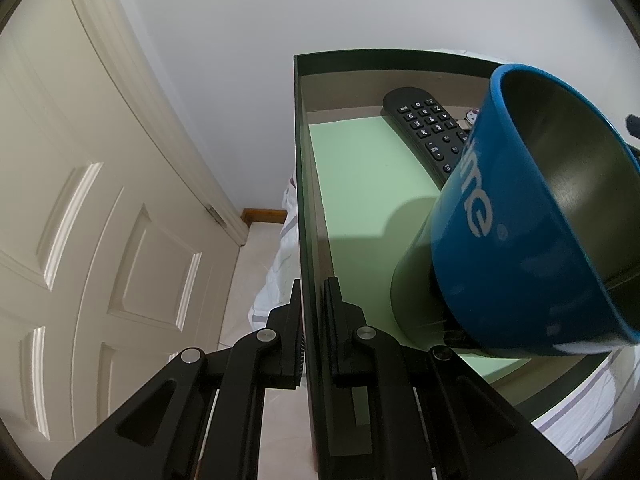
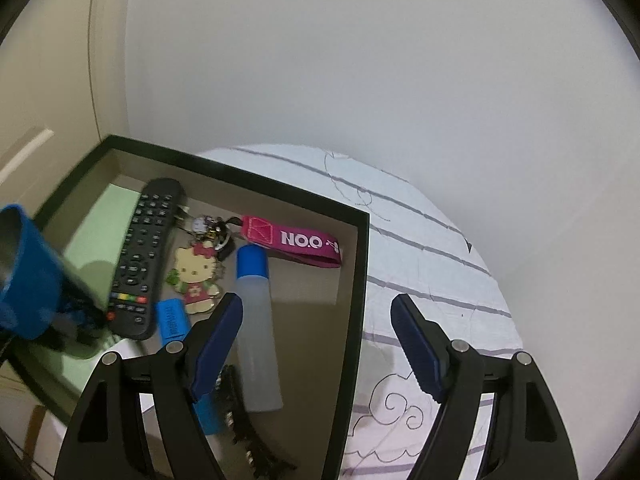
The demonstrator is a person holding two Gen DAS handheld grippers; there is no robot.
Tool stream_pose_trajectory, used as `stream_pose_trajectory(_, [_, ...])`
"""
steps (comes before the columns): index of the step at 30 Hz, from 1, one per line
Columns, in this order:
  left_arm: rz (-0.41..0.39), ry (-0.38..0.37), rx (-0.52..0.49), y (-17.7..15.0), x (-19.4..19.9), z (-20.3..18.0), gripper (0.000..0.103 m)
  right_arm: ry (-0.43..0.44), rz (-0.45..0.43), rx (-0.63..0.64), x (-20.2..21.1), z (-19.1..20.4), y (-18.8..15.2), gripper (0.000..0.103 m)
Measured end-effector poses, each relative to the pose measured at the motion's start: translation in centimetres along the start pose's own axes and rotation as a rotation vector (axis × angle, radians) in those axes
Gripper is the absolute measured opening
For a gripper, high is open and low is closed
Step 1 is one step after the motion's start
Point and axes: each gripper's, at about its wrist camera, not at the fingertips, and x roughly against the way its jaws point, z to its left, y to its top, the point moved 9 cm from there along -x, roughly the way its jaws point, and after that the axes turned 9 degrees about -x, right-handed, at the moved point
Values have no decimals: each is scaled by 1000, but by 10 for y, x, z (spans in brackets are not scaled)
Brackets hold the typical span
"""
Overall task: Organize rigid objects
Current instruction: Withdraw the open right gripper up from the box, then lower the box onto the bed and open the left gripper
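A dark-rimmed box [image 1: 298,160] with a green liner [image 1: 360,184] holds a black remote [image 1: 432,128]. My left gripper [image 1: 312,308] is shut on the box's left wall. A blue mug [image 1: 520,216] with white lettering lies tilted in the box, mouth toward the camera. In the right wrist view the box [image 2: 356,280] holds the remote [image 2: 140,256], a Hello Kitty keychain [image 2: 196,276], a pink strap [image 2: 296,240], a blue-capped tube [image 2: 256,320], a blue stick [image 2: 172,320] and a black hair clip [image 2: 248,436]. The mug [image 2: 28,276] is at the left. My right gripper [image 2: 318,320] is open over the box's right wall.
The box rests on a white cloth with grey stripes and cloud drawings [image 2: 432,288]. A cream panelled door [image 1: 100,220] stands to the left, a white wall [image 2: 360,60] behind. Tiled floor [image 1: 248,280] lies below left.
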Motion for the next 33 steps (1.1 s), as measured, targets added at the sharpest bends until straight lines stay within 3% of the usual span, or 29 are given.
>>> stream_pose_trajectory(5, [1, 3, -3, 0, 1, -1, 7, 92, -43, -83, 21, 0, -4, 78])
stream_pose_trajectory(10, [0, 7, 0, 0, 3, -3, 7, 162, -84, -226, 28, -25, -5, 80])
stream_pose_trajectory(14, [-2, 3, 3, 0, 5, -3, 7, 173, -88, -278, 27, -40, -17, 80])
stream_pose_trajectory(20, [-27, -2, 24, 0, 15, 3, 11, 289, -53, -362, 22, -42, -48, 80])
stream_pose_trajectory(23, [-38, 1, 42, 0, 22, 6, 12, 305, -32, -360, 19, -35, -61, 81])
stream_pose_trajectory(24, [-42, 16, 42, 0, 27, 7, 15, 309, -31, -357, 19, -32, -64, 81])
stream_pose_trajectory(27, [-55, 30, 41, -1, 36, 7, 43, 326, -24, -339, 19, -22, -72, 81])
stream_pose_trajectory(30, [-70, 60, 42, -3, 48, 9, 50, 330, -28, -322, 23, -14, -75, 81])
stream_pose_trajectory(33, [-82, 84, 48, -7, 62, 9, 65, 347, -32, -306, 26, -5, -76, 81])
